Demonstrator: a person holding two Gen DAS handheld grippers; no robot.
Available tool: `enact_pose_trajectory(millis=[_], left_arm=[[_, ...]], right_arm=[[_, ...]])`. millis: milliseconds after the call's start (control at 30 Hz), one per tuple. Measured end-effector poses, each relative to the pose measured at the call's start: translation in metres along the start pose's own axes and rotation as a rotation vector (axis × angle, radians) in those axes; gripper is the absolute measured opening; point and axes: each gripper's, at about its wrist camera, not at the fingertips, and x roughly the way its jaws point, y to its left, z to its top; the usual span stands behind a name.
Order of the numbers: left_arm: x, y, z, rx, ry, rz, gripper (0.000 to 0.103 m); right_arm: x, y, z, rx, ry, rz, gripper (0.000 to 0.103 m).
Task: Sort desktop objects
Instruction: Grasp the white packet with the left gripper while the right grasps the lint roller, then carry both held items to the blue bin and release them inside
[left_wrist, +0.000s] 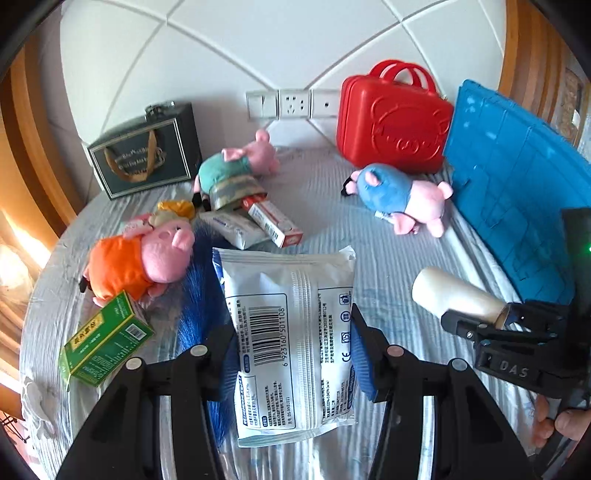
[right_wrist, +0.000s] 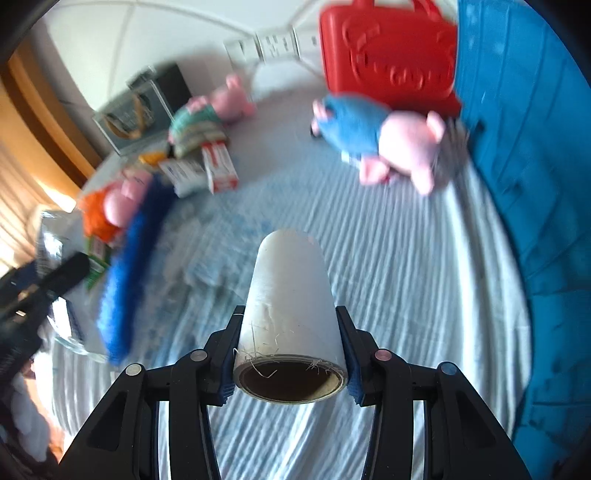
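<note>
Your left gripper (left_wrist: 291, 354) is clamped on a flat white plastic packet printed with a barcode and blue text (left_wrist: 291, 332), its blue pads pressing both long edges, the packet held above the pale blue ribbed cloth (left_wrist: 332, 206) that covers the table. Your right gripper (right_wrist: 291, 365) is closed around a white roll of film on a brown cardboard core (right_wrist: 290, 302), the pads on either side of the near end, the core's open mouth facing the camera (the right wrist view is smeared at its edges).

Under the packet lies a blue fringed brush-like thing (left_wrist: 195, 306). Left of it sit a pink pig plush in an orange dress (left_wrist: 140, 266) and a tilted green cardboard box (left_wrist: 105, 341). Further back lie a red-and-white carton (left_wrist: 273, 221) and a pig plush in a teal dress (left_wrist: 236, 166). To the right a pig plush in a blue dress (left_wrist: 399, 199) lies just before a red plastic case with handles (left_wrist: 393, 122), beside a leaning blue panel (left_wrist: 517, 192).
</note>
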Motion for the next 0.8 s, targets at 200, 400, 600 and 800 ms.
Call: enact_pose_trajectory(millis=[200,400,600,800], left_arm=[[-0.042,-0.023,-0.001,0.004,-0.072,-0.014,0.050],[-0.078,-0.047,0.004,0.068,-0.146,-0.089,0.050],[-0.116,-0.072,0.012,0.121,-0.230,-0.194,0.050],[-0.158,-0.120,0.027,0.192,-0.317,-0.282,0.050]], right_arm=[[-0.073,0.007,-0.001,-0.039,-0.149,0.014,0.045],[-0.135,0.006,-0.016,0.010,-0.269,-0.056,0.045],[-0.196,-0.004,-0.032,0.078,-0.375,-0.146,0.045],[-0.257,-0.041,-0.047,0.148,-0.486,-0.209,0.045]])
